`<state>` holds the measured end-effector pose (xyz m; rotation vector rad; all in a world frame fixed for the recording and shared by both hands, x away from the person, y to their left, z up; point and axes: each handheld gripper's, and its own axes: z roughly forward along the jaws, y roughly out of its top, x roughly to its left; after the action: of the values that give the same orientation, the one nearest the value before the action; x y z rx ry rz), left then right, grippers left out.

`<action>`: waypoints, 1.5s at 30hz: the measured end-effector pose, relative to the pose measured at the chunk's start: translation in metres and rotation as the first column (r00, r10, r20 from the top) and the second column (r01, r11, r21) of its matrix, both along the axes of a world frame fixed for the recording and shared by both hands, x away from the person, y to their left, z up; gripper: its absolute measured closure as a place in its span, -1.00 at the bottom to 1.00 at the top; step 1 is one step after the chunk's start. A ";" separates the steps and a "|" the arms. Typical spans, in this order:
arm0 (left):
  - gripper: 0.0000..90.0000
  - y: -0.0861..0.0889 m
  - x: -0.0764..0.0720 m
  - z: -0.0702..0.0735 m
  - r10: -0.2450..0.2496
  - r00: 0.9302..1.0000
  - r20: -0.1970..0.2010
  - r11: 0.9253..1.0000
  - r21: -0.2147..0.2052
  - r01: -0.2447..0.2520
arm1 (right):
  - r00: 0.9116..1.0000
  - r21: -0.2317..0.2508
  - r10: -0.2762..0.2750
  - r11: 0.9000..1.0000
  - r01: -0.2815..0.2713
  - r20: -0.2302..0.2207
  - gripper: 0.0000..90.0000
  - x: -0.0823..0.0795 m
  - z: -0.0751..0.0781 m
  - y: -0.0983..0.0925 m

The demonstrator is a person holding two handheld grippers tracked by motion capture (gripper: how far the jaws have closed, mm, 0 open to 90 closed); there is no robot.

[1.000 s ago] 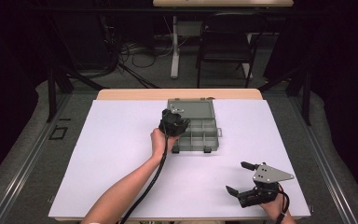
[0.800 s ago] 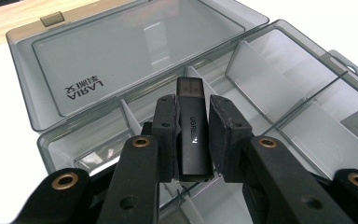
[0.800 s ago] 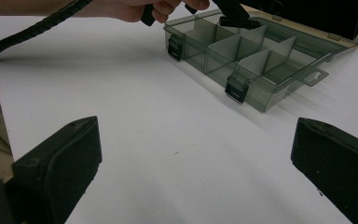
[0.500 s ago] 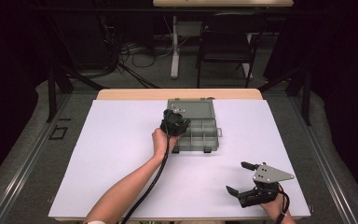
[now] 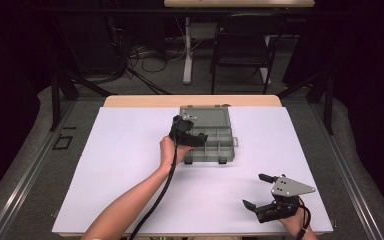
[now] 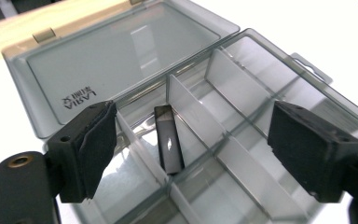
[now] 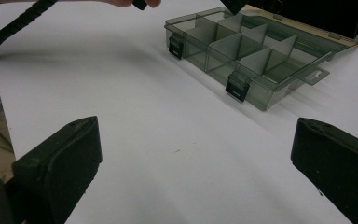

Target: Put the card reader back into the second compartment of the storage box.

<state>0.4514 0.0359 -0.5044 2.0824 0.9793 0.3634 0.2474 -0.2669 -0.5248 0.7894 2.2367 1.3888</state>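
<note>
A grey see-through compartment box (image 5: 228, 150) lies on the white sheet at the middle back, its lid (image 5: 207, 118) laid open and flat behind it. My left gripper (image 5: 192, 131) hovers over the box's left half, open, with nothing between its pads. In the left gripper view the gripper (image 6: 200, 140) looks down on the dividers, and a small dark flat piece (image 6: 169, 140) lies in one compartment beside a divider. My right gripper (image 5: 254, 190) rests open near the table's front right. The right gripper view has the gripper (image 7: 191, 163) facing the box (image 7: 261, 93) across bare sheet.
The white sheet (image 5: 120, 175) covers the table, with a wooden strip (image 5: 145, 101) bare along the far edge. Behind the table stand a black chair (image 5: 245, 45), a white post and floor cables. Two black latches (image 7: 237, 87) sit on the box's front wall.
</note>
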 end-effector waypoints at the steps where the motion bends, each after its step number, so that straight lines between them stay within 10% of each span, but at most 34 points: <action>1: -0.66 0.002 -0.003 0.002 -0.002 1.000 0.009 1.000 0.003 0.002 | 1.000 -0.002 -0.002 1.000 0.002 -0.003 -0.97 0.000 0.000 0.000; 45: -1.00 0.086 -0.089 0.015 -0.098 0.995 0.010 0.995 0.022 0.098 | 1.000 -0.009 0.001 1.000 -0.001 -0.008 -0.96 -0.001 0.000 0.001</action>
<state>0.3623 0.1220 -0.4897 2.1368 0.8667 0.3357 0.2461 -0.2659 -0.5251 0.7919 2.2485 1.3775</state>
